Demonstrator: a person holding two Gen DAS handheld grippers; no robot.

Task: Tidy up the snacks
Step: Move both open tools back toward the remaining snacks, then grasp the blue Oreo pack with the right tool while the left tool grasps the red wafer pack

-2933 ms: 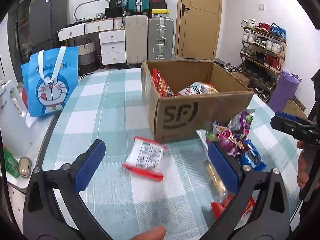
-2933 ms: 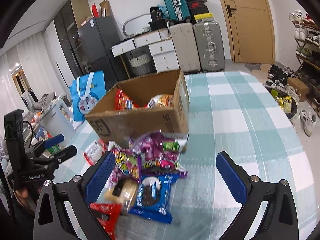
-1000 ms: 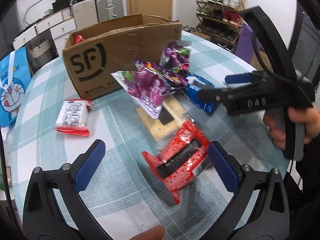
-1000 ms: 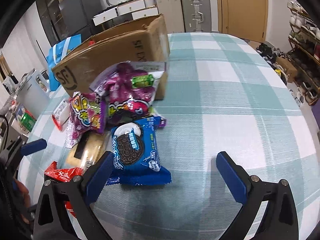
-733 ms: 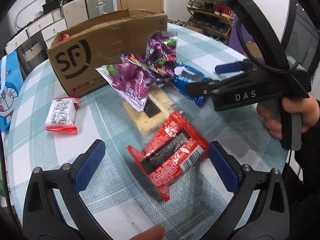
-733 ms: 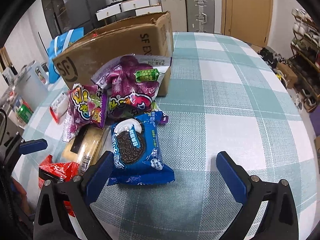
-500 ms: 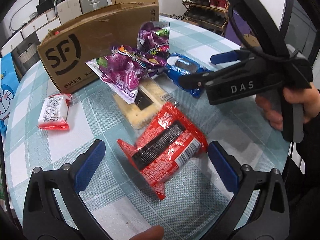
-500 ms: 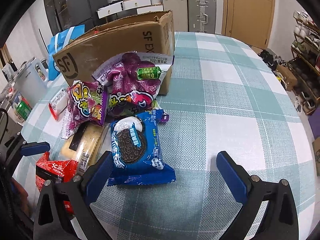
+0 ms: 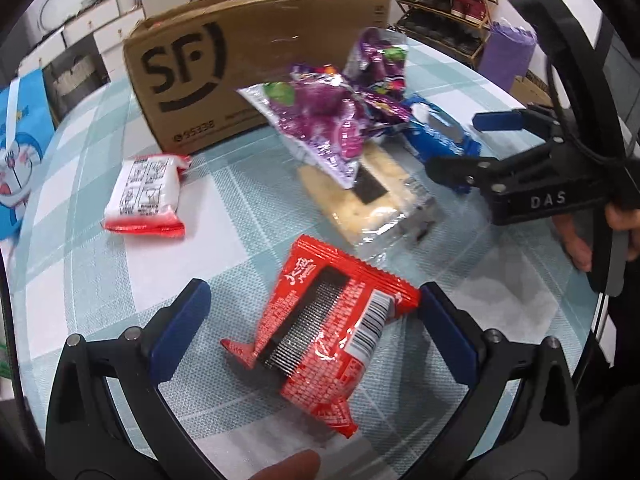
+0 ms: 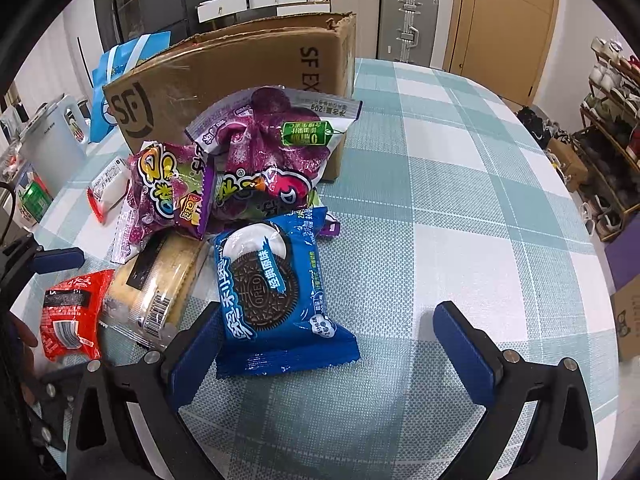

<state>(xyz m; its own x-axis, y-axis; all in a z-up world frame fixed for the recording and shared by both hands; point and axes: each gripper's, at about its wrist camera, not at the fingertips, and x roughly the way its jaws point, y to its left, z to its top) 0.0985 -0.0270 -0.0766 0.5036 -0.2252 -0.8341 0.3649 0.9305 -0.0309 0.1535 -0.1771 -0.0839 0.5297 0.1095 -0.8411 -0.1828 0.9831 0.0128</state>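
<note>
**Snacks mostly unsorted; both grippers spread over packets**

Little of the sorting can be judged as done. On the teal-and-white checked tablecloth (image 10: 460, 208), a heap of snacks is seen in front of the brown cardboard box marked SF (image 9: 240, 52), whose inside is not shown: purple foil candy bags (image 10: 256, 152), a clear-wrapped pack of pale crackers (image 9: 360, 188), a blue Oreo packet (image 10: 272, 284), a red foil packet with a black panel (image 9: 332, 332), and, apart to the side, a white packet with red ends (image 9: 146, 194).

The left gripper (image 9: 316, 320) is spread wide, with the red foil packet lying between its blue pads; its right pad is at the packet's corner, but no squeeze is evident. The right gripper (image 10: 332, 340) is likewise held wide open and grips nothing; its left pad is just beside, perhaps touching, the Oreo packet.
</note>
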